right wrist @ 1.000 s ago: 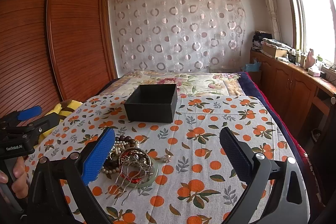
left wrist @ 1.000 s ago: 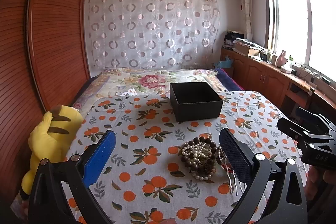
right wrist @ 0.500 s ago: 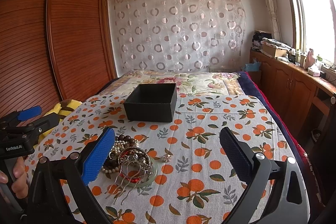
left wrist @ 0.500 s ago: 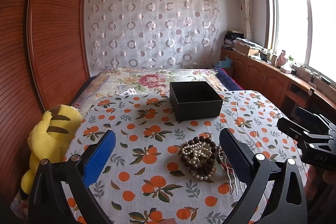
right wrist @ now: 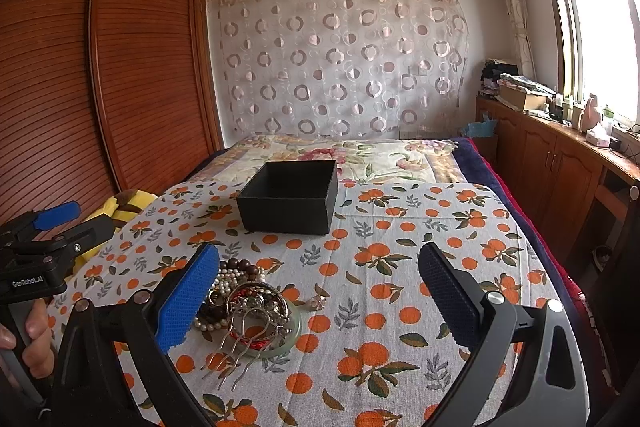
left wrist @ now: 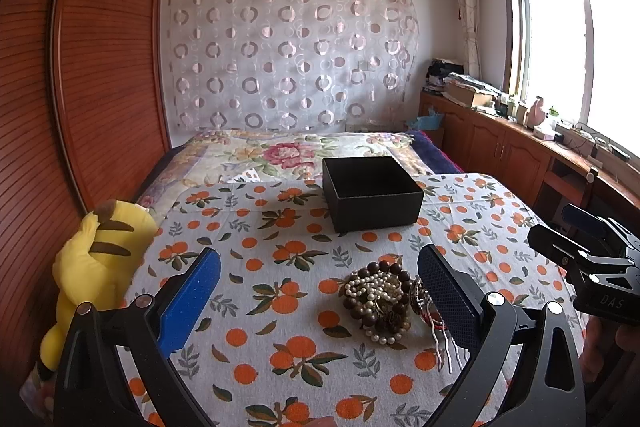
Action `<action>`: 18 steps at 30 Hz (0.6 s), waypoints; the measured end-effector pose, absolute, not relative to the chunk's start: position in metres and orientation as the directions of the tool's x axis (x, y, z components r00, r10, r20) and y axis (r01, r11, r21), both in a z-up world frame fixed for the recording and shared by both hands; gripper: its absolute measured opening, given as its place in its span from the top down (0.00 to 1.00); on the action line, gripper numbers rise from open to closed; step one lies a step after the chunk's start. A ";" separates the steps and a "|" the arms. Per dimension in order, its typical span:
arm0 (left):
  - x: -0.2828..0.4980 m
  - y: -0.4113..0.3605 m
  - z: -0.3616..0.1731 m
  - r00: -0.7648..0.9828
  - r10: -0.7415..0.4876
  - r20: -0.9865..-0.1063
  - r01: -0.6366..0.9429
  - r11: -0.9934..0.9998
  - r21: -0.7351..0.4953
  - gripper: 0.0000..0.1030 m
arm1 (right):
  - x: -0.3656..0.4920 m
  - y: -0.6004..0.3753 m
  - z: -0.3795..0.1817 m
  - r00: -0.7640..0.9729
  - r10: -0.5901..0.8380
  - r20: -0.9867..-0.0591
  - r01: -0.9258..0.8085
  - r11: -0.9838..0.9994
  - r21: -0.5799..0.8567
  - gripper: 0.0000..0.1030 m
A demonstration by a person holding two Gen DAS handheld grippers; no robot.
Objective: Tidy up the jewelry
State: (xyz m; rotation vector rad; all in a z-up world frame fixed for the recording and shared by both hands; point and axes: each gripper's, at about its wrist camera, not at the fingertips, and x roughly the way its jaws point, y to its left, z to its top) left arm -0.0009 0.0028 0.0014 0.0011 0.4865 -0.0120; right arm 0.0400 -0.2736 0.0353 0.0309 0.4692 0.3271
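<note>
Jewelry [left wrist: 380,301]: heaped on orange-print cloth [left wrist: 280,267] over bed [right wrist: 360,151]
Black box [left wrist: 372,193]: open, contents unseen
Left gripper [left wrist: 320,291]: spread
Right gripper [right wrist: 320,291]: spread

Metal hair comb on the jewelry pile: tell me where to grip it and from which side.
Grip the metal hair comb at its looped top, where it lies on the jewelry pile, not its thin prongs, which fan toward the camera flat on the orange-print cloth. Come from above with the open right gripper, fingers across the loops. The bangles under it may lift too.
</note>
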 end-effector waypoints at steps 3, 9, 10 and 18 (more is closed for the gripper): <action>-0.001 0.004 0.002 0.884 -0.011 -0.468 0.011 1.000 -0.002 0.07 | 0.040 -0.274 0.035 0.841 0.316 -0.439 -0.302 0.948 0.104 0.02; -0.001 0.005 0.002 0.884 -0.011 -0.468 0.011 1.000 -0.003 0.07 | 0.040 -0.274 0.034 0.841 0.316 -0.439 -0.302 0.948 0.103 0.02; -0.001 0.005 0.002 0.884 -0.011 -0.466 0.011 1.000 -0.004 0.07 | 0.040 -0.275 0.034 0.841 0.316 -0.439 -0.302 0.948 0.104 0.02; -0.002 0.007 0.003 0.885 -0.012 -0.466 0.011 1.000 -0.003 0.07 | 0.040 -0.275 0.033 0.841 0.318 -0.438 -0.304 0.947 0.105 0.02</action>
